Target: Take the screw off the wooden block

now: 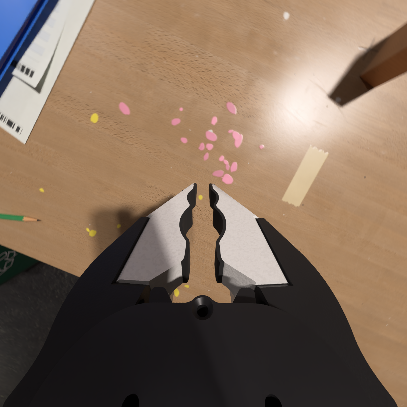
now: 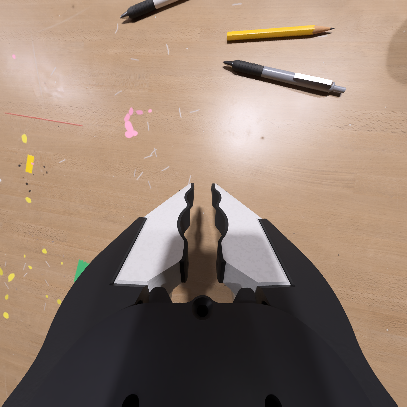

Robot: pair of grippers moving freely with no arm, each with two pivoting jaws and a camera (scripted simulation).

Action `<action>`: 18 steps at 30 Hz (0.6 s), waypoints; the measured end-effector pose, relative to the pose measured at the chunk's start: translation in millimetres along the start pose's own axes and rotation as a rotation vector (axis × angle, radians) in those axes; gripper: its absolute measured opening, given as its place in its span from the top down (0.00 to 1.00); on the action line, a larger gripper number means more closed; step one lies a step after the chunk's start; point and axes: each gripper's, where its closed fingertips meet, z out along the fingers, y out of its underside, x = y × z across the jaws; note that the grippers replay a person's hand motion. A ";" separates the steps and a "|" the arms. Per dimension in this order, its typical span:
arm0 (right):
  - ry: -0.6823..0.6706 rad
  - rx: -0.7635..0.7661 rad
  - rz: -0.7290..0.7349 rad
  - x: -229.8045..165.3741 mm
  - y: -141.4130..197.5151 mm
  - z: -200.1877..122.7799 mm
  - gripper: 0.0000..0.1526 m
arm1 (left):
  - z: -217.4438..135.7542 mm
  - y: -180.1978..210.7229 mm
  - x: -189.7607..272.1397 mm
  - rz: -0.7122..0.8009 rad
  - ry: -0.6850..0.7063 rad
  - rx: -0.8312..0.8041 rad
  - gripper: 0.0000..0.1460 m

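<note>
The wooden block (image 1: pixel 387 63) shows only in the left wrist view, at the far upper right, blurred and cut by the frame edge, with a dark shadow beside it. I cannot make out the screw. My left gripper (image 1: pixel 202 186) hovers over the table near pink paint spots (image 1: pixel 220 149), well short and left of the block. Its jaws are almost together with a thin gap and hold nothing. My right gripper (image 2: pixel 202 186) hovers over bare tabletop, its jaws likewise almost together and empty. The block does not show in the right wrist view.
Left wrist view: white papers (image 1: pixel 44 72) on a blue folder (image 1: pixel 13 28) at top left, a green pencil (image 1: pixel 19 218), a beige tape strip (image 1: pixel 305 176), the table's edge and a green bin (image 1: pixel 11 264) at lower left. Right wrist view: a yellow pencil (image 2: pixel 277 32), a grey pen (image 2: pixel 286 76), another pen (image 2: pixel 149 7).
</note>
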 end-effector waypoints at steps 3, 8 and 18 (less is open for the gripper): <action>-0.007 0.017 0.007 0.7 -1.3 -2.6 0.88 | -9.6 -6.7 -11.3 -0.065 -0.077 0.034 0.83; 0.020 0.061 0.004 3.9 -6.3 -13.7 0.84 | -67.2 -53.3 12.3 -0.010 -0.103 0.349 0.73; 0.089 0.271 -0.095 -16.9 -35.1 -63.9 0.77 | -61.9 -129.7 163.9 0.214 0.562 0.583 0.69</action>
